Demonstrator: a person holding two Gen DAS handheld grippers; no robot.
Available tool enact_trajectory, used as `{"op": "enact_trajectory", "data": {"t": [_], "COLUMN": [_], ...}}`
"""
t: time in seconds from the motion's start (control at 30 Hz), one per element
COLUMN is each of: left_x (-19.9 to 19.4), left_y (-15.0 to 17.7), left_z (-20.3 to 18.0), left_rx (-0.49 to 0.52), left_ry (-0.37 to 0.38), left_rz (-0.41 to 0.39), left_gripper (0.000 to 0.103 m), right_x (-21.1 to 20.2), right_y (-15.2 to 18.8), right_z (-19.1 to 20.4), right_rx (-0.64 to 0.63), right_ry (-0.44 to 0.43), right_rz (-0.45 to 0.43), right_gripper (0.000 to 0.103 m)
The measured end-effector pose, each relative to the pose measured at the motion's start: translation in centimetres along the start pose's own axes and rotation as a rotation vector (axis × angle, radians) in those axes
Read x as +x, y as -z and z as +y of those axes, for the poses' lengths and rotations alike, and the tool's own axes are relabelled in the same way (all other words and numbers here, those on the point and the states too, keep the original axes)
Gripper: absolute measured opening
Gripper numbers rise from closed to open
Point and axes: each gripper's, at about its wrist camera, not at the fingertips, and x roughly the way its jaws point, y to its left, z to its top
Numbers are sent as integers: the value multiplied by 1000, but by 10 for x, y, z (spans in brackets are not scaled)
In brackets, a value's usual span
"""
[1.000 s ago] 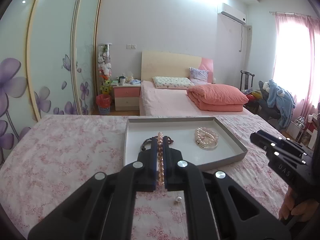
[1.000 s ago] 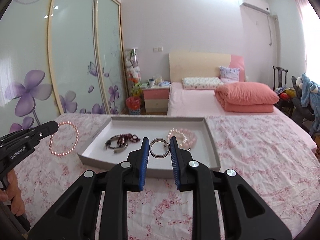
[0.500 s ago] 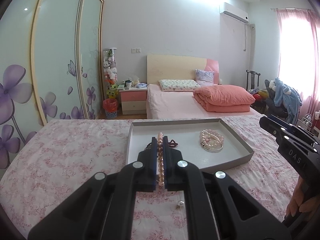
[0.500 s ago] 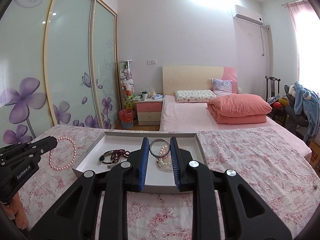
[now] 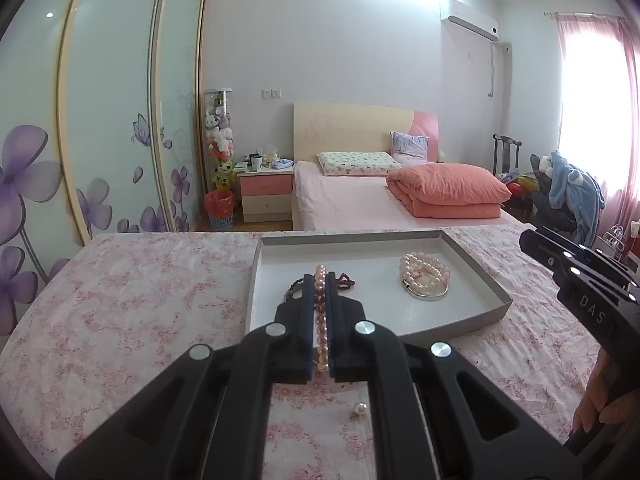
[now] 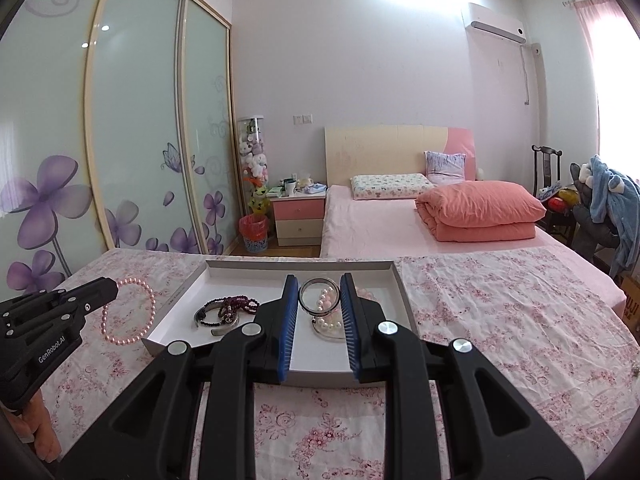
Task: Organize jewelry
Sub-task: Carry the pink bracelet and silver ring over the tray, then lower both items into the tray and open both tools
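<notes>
Left gripper [image 5: 320, 280] clamped tight on pink bead bracelet [image 5: 321, 320]. Right gripper [image 6: 319, 292] pinches silver bangle [image 6: 317, 297] above grey tray [image 6: 248, 266].

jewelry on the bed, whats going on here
A person holds a gripper in each hand and is sorting jewelry into a shallow white tray on the flowered bedspread. The left gripper is shut on a pink bead bracelet. The right gripper is shut on a silver bangle above the tray. Dark bead bracelets and a pearl bracelet pile already lie inside; one loose pearl sits outside.
</notes>
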Motion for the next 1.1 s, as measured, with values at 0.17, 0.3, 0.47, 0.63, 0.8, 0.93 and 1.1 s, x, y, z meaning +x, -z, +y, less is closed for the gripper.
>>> {"op": "enact_trajectory", "data": {"t": [0.17,0.3,0.47,0.63,0.8,0.93,1.1], "left_x": [5,12,31,59,84,102,122], "left_y": [0,-3,-13,-24,-27,-25,-26], "left_z": [-1,-1,0,5,5,3,0], "left_rx": [6,8,-1,-32,-39,-34,-36], "left_ry": [1,5,16,36,49,59,70], "left_rz": [8,13,29,57,85,109,133], "left_gripper": [6,6,6,6,6,6,6], "right_x": [3,8,24,50,78,96,118], "right_y": [-1,-3,-12,-16,-15,-12,-8], "right_z": [-2,-3,-6,-11,-17,-18,-15], "right_rx": [6,10,12,33,51,45,42], "right_ry": [1,3,4,0,-4,-9,-14], "right_rz": [0,2,9,42,84,117,155], "right_gripper": [23,23,23,23,23,23,23]}}
